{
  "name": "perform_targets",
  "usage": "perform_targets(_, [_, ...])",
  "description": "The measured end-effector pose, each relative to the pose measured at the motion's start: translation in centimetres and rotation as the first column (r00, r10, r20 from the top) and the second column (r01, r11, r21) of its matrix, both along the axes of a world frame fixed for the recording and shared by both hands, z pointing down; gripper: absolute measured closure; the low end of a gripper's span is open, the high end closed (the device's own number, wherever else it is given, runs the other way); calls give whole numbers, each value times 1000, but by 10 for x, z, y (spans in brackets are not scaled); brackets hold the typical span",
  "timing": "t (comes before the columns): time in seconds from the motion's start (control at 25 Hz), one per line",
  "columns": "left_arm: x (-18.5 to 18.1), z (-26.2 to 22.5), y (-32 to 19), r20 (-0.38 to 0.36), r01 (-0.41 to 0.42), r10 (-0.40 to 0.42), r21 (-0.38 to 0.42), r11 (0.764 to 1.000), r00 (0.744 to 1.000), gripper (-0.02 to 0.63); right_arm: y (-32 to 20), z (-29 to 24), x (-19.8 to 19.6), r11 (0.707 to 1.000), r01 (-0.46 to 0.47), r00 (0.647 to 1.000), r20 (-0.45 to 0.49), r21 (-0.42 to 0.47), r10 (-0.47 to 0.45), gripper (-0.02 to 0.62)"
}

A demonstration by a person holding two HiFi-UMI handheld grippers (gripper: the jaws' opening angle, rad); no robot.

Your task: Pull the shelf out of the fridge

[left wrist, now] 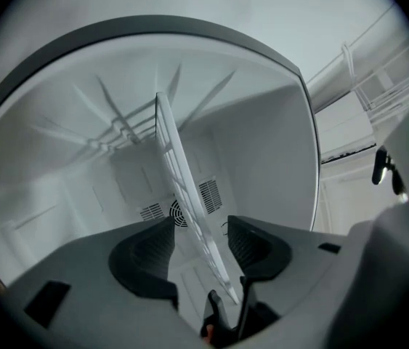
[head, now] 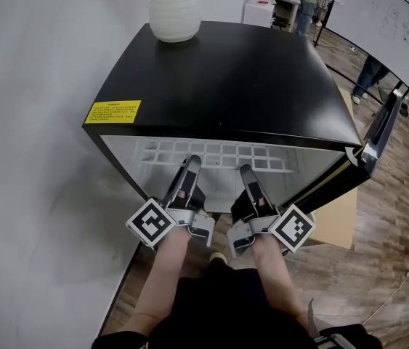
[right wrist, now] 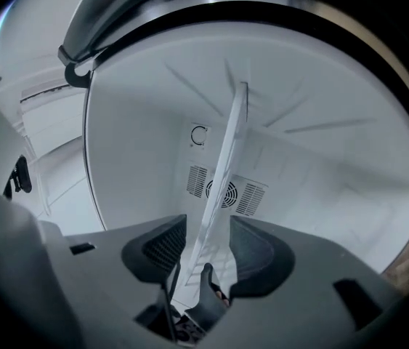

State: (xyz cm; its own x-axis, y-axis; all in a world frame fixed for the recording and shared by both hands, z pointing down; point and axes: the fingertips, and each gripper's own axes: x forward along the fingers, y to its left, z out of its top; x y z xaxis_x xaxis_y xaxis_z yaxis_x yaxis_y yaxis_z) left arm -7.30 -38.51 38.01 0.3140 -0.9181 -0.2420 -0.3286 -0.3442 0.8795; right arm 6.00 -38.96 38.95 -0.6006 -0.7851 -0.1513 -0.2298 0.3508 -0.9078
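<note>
I have both tools reaching into the open front of the compact black fridge [head: 219, 78], where the flat white wire shelf [head: 211, 153] sits level in the upper part of the white cabinet. Its front edge runs side to side across the opening and its grid stretches away towards the back wall vents. The left gripper [left wrist: 200, 238] is spread wide, with the shelf's front edge passing edge-on through the gap between its fingers [left wrist: 150, 249]; I see daylight on both sides, so nothing is clamped. The right gripper [right wrist: 208, 246] is equally wide, straddling the same edge further right, its pads also clear of the wire. The two sit side by side near the middle of the edge, neither closer than the other. I judge the pull must come straight back towards me, along the shelf's depth, once both pairs close on that edge.
</note>
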Motion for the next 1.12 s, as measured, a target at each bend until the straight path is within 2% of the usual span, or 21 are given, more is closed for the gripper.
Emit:
perform_targets(0.24, [-4,-1,-11,-80,34,-33,3,999,996,400,-13,-1,-1,1000,-17,1000,-4,2,17,445])
perform_targets(0.48, [-10,-1,-22,-119,56,-55,1,998,991,402,-35,-8,7,998,-59,995,83,-19,60,463])
perform_targets(0.56, [-14,-3,-24,-134,75,-73,4,997,988,428,-40,-9,7,997,-67,993,98,-24,69,484])
perform_targets(0.6, [-16,-4,-25,-138,89,-87,6,996,987,464,-42,-8,7,997,-70,993,97,-33,73,507])
perform_targets(0.72, [-18,-5,-21,-130,120,-117,12,993,985,517,-42,-1,7,994,-74,992,96,-75,81,546])
perform_targets(0.92, [-19,-4,-16,-123,124,-124,-6,992,985,528,-37,0,8,992,-84,988,118,-99,95,560])
perform_targets(1.12, [-19,-4,-19,-135,133,-133,-7,991,982,540,-41,-1,7,993,-80,985,145,-86,92,566])
